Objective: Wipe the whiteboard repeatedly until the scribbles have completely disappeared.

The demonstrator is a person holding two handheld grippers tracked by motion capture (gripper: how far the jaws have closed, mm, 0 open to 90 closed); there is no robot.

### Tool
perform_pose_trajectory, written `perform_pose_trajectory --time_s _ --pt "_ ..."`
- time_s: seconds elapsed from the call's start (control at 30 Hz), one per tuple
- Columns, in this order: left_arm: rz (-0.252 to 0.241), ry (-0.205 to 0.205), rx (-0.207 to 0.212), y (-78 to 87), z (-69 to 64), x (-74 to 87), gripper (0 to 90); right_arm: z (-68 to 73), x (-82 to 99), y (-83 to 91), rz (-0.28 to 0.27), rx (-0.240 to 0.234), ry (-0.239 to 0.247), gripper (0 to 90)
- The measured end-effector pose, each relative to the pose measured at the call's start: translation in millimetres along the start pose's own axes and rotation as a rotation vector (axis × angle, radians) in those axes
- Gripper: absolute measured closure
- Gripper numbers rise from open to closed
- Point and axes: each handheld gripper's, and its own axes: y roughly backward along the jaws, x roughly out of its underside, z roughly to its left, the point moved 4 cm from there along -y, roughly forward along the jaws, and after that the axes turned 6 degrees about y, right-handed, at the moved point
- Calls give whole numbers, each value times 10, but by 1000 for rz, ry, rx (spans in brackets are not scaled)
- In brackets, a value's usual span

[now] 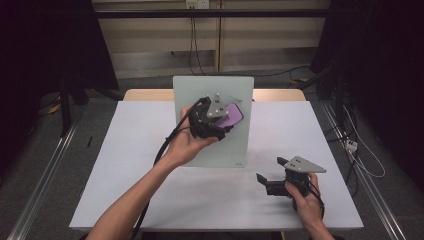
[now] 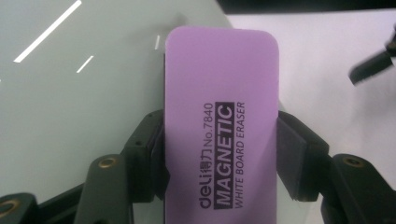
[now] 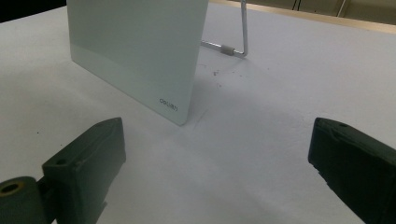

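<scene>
- My left gripper [image 1: 227, 119] is clamped on the purple eraser [image 1: 231, 114], jaws pressing its two long sides; in the left gripper view the eraser [image 2: 222, 126] stands up between the pads, label facing the camera.
- The eraser sits against the pale glass board [image 1: 212, 145], up in its upper right part, right by the edge.
- The board stands tilted near the middle of the white table [image 1: 125, 165], propped on a wire stand [image 3: 238, 37] behind it.
- My right gripper [image 1: 272, 175] is low over the table, off the board's lower right corner, jaws wide apart, nothing between them.
- From the right gripper view, that board [image 3: 135, 51] corner is just ahead, apart from the jaws.
</scene>
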Motion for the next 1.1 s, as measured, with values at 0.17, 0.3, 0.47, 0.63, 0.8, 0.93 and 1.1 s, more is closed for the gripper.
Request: perform_pose_trajectory --time_s 0.17,0.3,0.47,0.63,0.8,0.93,1.1 --pt "-52 42 -40 183 245 -182 409 -4 1 3 1 2 -5 40" --pt "-86 65 -55 245 330 -235 409 2 -1 3 -1 0 -1 40" --pt "-54 24 -48 164 238 -211 407 -3 2 1 1 1 -5 40" --pt "-3 -31 -28 -2 35 -163 407 7 -3 0 0 0 -1 40" --pt "66 -68 45 -225 -241 33 408 -5 4 6 -1 1 -7 40" --pt "88 -80 76 -332 -361 72 408 -4 2 11 0 2 -6 40" --pt "57 -53 56 -252 -244 -57 408 -4 1 19 -1 3 -8 40"
